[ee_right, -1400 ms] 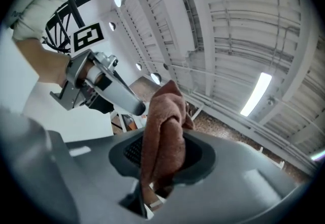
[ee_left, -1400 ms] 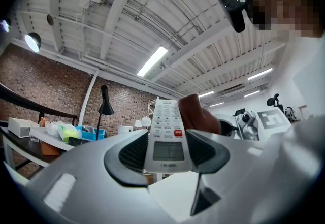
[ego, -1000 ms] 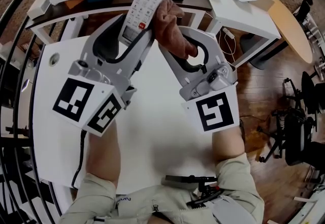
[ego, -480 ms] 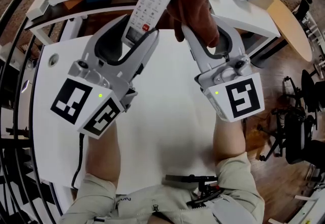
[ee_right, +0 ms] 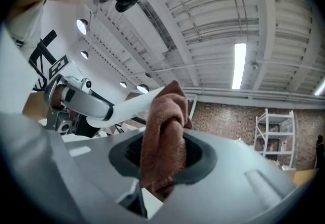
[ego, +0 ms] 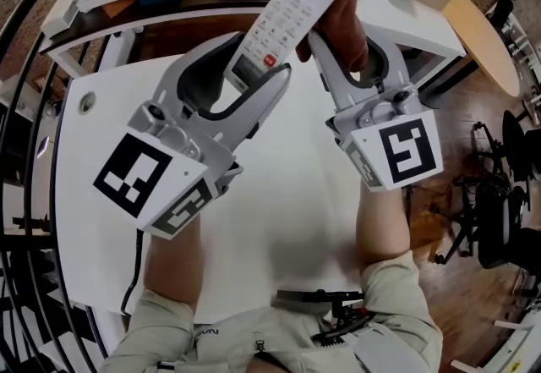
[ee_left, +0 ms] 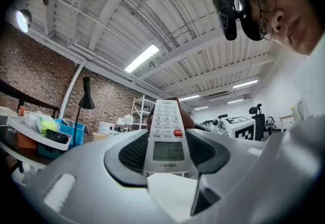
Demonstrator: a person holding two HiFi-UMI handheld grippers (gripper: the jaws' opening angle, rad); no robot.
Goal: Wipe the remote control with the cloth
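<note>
Remote control (ego: 283, 20): short line of print at top edge, above the buttons; too small to read from head view. Second line of print just under the display (ee_left: 168, 151) in left gripper view; blurred, illegible. Red button (ee_left: 177, 133): no lettering made out. Square black-and-white markers on left cube (ego: 135, 175) and right cube (ego: 410, 151): block patterns only, no letters or digits. Small pale logo on garment (ego: 203, 331) at bottom edge: unreadable. Nothing legible elsewhere.
</note>
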